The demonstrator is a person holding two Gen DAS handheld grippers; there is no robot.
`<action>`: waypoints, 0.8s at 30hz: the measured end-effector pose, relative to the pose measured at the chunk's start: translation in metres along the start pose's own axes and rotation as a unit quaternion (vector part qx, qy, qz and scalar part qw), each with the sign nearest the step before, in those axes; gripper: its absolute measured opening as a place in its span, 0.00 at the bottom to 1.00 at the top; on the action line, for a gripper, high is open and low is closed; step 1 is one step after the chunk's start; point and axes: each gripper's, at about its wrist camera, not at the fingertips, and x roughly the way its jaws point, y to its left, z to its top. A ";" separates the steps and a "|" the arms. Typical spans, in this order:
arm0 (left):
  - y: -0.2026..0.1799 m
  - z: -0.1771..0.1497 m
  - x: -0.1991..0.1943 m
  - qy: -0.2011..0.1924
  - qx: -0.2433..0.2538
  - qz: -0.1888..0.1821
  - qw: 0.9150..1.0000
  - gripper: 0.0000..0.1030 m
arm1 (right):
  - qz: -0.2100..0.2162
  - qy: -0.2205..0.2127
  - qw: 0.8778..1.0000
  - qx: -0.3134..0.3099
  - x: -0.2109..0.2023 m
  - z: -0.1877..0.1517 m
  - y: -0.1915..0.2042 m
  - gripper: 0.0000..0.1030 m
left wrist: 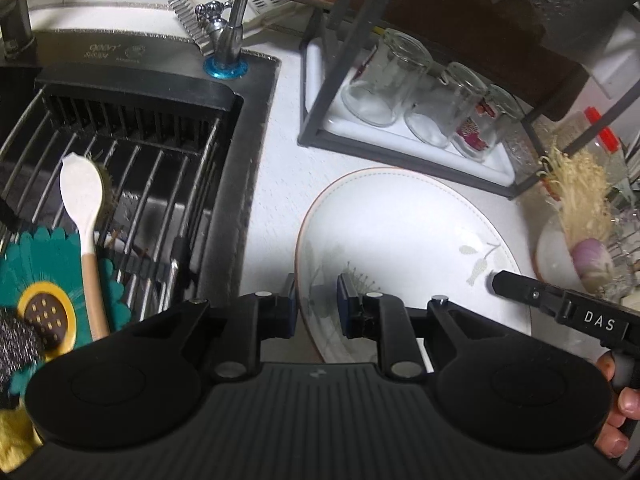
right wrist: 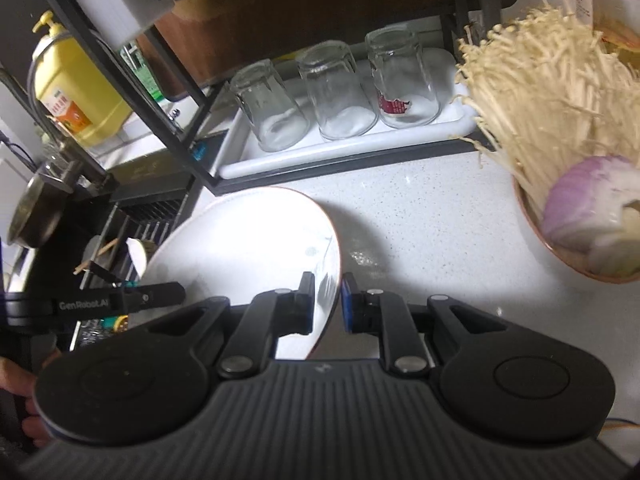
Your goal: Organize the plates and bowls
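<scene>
The left claw (left wrist: 317, 300) points steeply downward, its jaws drawn close on the left rim of the plate (left wrist: 400, 240). The right claw (right wrist: 327, 300) tilts down likewise, jaws nearly together, pinching the opposite rim. Fingertips of a hand (left wrist: 618, 408) curl around the right claw's handle at the frame edge.

The left gripper (left wrist: 316, 300) is clamping the near-left rim of the white leaf-patterned plate (left wrist: 400, 232), which is lying on the white countertop (left wrist: 280, 184). The right gripper (left wrist: 500, 280) is reaching the plate's right edge. Three inverted glasses (left wrist: 428, 96) are standing in the rack tray (left wrist: 496, 166) beyond.
</scene>
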 end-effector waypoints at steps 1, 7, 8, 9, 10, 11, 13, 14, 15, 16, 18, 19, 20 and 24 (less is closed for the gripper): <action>-0.002 -0.001 -0.003 0.002 0.002 -0.001 1.000 0.22 | 0.001 -0.003 1.000 0.001 -0.004 -0.001 0.000 0.16; -0.017 -0.010 -0.021 0.006 -0.002 -0.022 1.000 0.22 | 0.007 -0.023 1.000 0.010 -0.035 -0.005 -0.007 0.16; -0.021 -0.011 -0.023 0.006 -0.002 -0.026 1.000 0.22 | 0.005 -0.026 1.000 0.010 -0.040 -0.005 -0.008 0.16; -0.024 -0.011 -0.026 0.005 -0.002 -0.030 1.000 0.22 | 0.004 -0.027 1.000 0.008 -0.045 -0.005 -0.009 0.16; -0.028 -0.012 -0.029 0.005 0.001 -0.032 0.999 0.22 | 0.003 -0.028 1.000 0.007 -0.051 -0.006 -0.010 0.16; -0.031 -0.013 -0.032 0.004 0.003 -0.032 0.999 0.22 | 0.005 -0.029 1.000 0.008 -0.056 -0.007 -0.012 0.16; -0.039 -0.014 -0.039 0.003 0.005 -0.038 0.999 0.22 | 0.012 -0.031 0.999 0.020 -0.068 -0.010 -0.017 0.16; -0.042 -0.014 -0.043 0.003 0.006 -0.042 0.999 0.22 | 0.012 -0.031 0.999 0.025 -0.073 -0.012 -0.020 0.16; -0.046 -0.014 -0.047 0.002 0.010 -0.045 0.999 0.22 | 0.013 -0.032 0.999 0.028 -0.079 -0.014 -0.021 0.16; -0.051 -0.014 -0.050 0.001 0.015 -0.044 0.999 0.22 | 0.015 -0.033 0.999 0.032 -0.084 -0.016 -0.023 0.16; -0.060 -0.016 -0.056 0.000 0.027 -0.042 0.999 0.22 | 0.017 -0.035 0.998 0.040 -0.094 -0.020 -0.025 0.16; -0.063 -0.016 -0.059 0.000 0.032 -0.042 0.999 0.22 | 0.017 -0.038 0.998 0.042 -0.099 -0.021 -0.025 0.16; -0.067 -0.017 -0.061 0.001 0.034 -0.043 0.998 0.22 | 0.016 -0.040 0.998 0.043 -0.104 -0.023 -0.025 0.16; -0.079 -0.018 -0.069 0.011 0.035 -0.057 0.998 0.22 | 0.020 -0.054 0.997 0.047 -0.126 -0.027 -0.032 0.16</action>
